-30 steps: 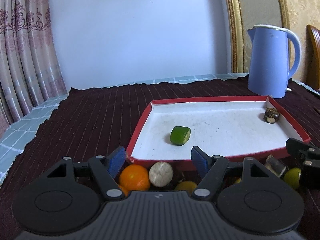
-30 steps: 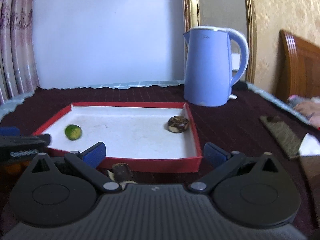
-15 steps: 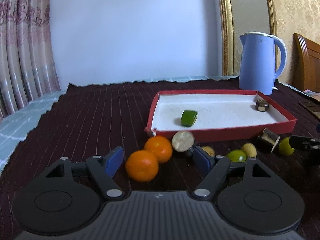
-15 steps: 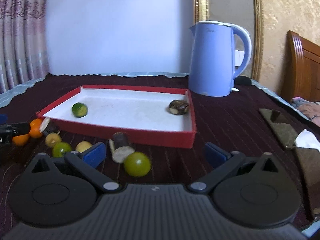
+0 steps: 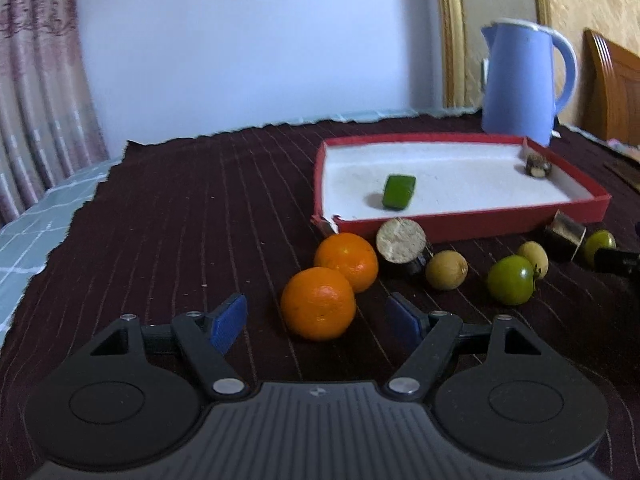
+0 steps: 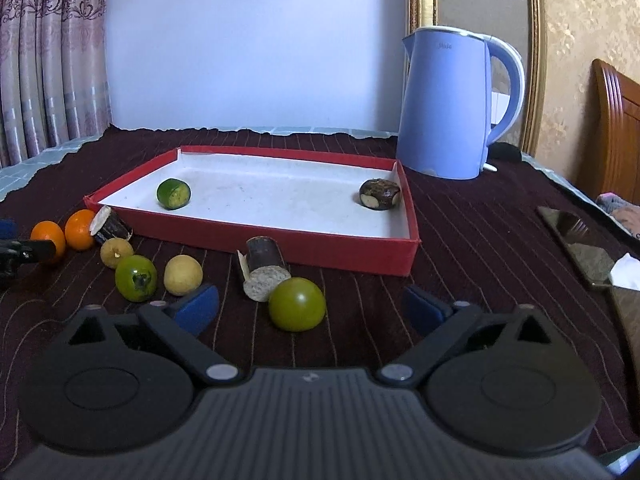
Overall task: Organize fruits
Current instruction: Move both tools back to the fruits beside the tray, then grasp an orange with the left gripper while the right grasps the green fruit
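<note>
A red tray (image 5: 472, 225) (image 6: 280, 246) with a white floor holds a green fruit piece (image 5: 398, 192) (image 6: 173, 194) and a dark brown piece (image 5: 537, 167) (image 6: 379, 194). In front of it lie two oranges (image 5: 318, 309) (image 5: 347, 261), a dark sugarcane stub (image 5: 403, 246), yellow longans (image 5: 446, 270) and green fruits (image 5: 511, 285). My left gripper (image 5: 318, 320) is open, with the near orange between its fingertips. My right gripper (image 6: 310, 312) is open, with a green fruit (image 6: 297, 305) between its fingertips, beside a second sugarcane stub (image 6: 264, 268).
A blue kettle (image 5: 522, 84) (image 6: 452, 104) stands behind the tray's right end. A dark striped cloth (image 5: 180, 208) covers the table. A phone (image 6: 580, 246) and white tissue (image 6: 624, 272) lie at the right. A wooden headboard (image 6: 618, 136) is at far right.
Both grippers have pulled back from the tray and sunk lower. The loose fruits in front of the tray have come into view. Both stay open.
</note>
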Demonstrator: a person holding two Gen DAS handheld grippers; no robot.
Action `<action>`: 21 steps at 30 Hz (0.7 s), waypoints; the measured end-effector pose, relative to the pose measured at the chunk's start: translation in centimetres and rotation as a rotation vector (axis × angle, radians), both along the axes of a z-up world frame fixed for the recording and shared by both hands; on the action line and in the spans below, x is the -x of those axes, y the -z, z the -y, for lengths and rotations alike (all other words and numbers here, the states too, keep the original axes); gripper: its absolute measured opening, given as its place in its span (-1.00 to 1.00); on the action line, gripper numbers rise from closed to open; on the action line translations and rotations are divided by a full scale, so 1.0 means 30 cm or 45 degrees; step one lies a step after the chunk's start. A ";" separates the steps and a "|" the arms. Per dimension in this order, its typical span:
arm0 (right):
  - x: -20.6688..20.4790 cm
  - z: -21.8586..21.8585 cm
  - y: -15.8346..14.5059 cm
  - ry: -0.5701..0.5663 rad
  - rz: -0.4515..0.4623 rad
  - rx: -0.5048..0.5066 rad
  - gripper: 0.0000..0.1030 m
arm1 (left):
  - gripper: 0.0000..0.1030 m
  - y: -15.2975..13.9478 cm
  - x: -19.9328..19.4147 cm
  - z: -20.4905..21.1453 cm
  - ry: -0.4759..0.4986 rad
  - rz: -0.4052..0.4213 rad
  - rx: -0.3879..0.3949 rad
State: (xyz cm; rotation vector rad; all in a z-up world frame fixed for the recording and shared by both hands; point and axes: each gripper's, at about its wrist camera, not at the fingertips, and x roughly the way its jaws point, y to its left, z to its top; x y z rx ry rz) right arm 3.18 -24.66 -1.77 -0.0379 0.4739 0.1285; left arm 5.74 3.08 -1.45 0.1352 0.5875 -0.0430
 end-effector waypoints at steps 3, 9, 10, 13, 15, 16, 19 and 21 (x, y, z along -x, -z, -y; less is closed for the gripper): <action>-0.003 0.001 0.002 0.005 -0.001 0.003 0.89 | 0.47 0.008 -0.036 0.010 0.008 -0.050 -0.015; -0.003 0.001 -0.001 0.008 0.004 0.016 0.89 | 0.00 0.022 -0.099 -0.015 -0.007 -0.127 0.020; -0.004 0.001 -0.001 0.008 0.002 0.017 0.89 | -0.06 0.020 -0.103 -0.031 -0.005 -0.138 0.067; -0.006 0.004 0.001 0.011 -0.006 0.016 0.89 | -0.20 0.019 -0.093 -0.049 -0.015 -0.133 0.118; -0.007 0.003 0.000 0.011 -0.005 0.017 0.89 | -0.22 0.023 -0.081 -0.048 -0.027 -0.116 0.117; -0.007 0.002 0.000 0.010 -0.004 0.019 0.89 | -0.22 0.023 -0.075 -0.047 -0.038 -0.108 0.114; -0.008 0.000 0.003 0.008 -0.008 0.024 0.89 | -0.22 0.017 -0.057 -0.043 -0.077 -0.087 0.114; -0.011 0.002 0.004 0.008 -0.014 0.022 0.85 | -0.22 0.008 -0.043 -0.037 -0.086 -0.070 0.111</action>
